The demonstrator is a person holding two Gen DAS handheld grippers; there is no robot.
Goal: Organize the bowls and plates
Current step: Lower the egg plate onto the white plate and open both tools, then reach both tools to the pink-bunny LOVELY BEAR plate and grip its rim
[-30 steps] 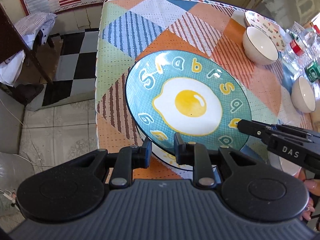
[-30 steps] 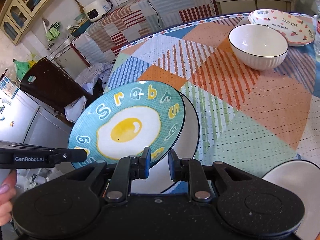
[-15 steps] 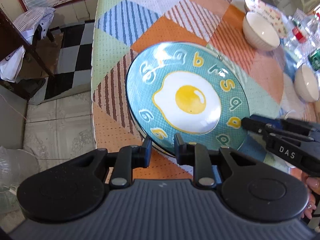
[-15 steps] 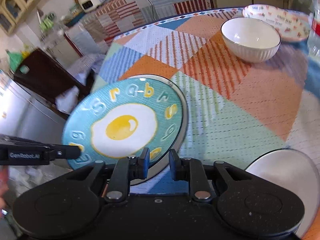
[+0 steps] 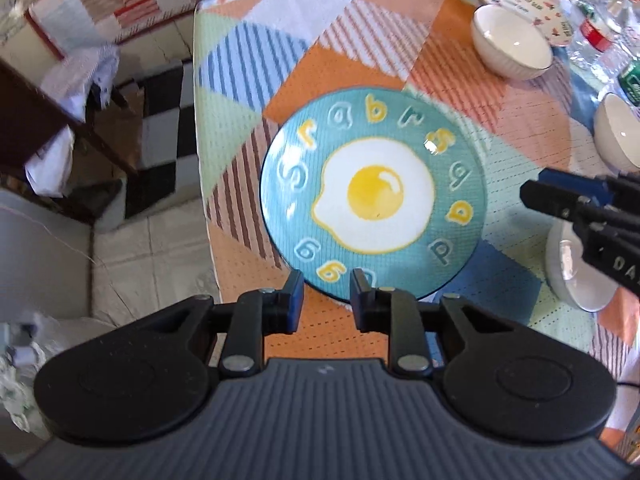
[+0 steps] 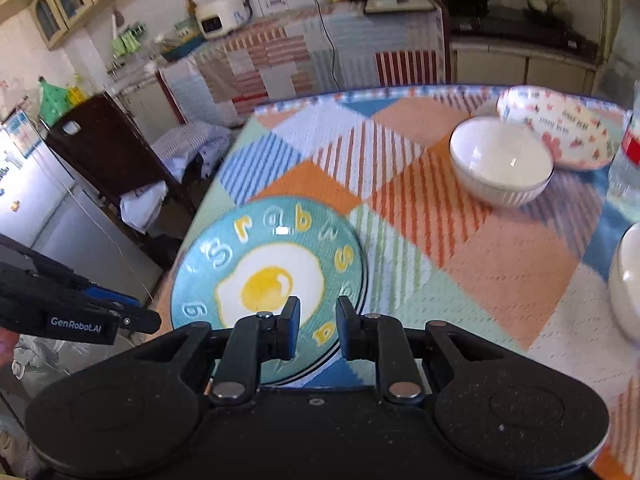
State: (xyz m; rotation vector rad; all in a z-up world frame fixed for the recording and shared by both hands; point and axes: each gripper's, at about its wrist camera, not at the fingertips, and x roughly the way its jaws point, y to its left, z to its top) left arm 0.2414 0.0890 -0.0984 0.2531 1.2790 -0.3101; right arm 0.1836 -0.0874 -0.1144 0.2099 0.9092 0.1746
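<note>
A teal plate with a fried-egg picture (image 5: pixel 374 200) lies flat on a white plate whose rim barely shows (image 6: pixel 362 292), near the table's left edge; it also shows in the right wrist view (image 6: pixel 268 280). My left gripper (image 5: pixel 326 294) is open and empty, just off the plate's near rim. My right gripper (image 6: pixel 316 330) is open and empty above the plate's near right rim; it shows in the left wrist view (image 5: pixel 576 204) right of the plate. A white bowl (image 5: pixel 510 40) (image 6: pixel 500 162) and a patterned bowl (image 6: pixel 560 128) stand far right.
Another white bowl (image 5: pixel 618 136) and a white dish (image 5: pixel 576 268) sit at the right on the patchwork tablecloth (image 5: pixel 360 40). Water bottles (image 5: pixel 600 20) stand at the far right. The table edge (image 5: pixel 204 184) drops to the tiled floor on the left. A dark chair (image 6: pixel 104 152) stands beyond it.
The egg plate, held tilted by both grippers, has been set down flat on the white plate. Both grippers have let go and drawn back from its rim.
</note>
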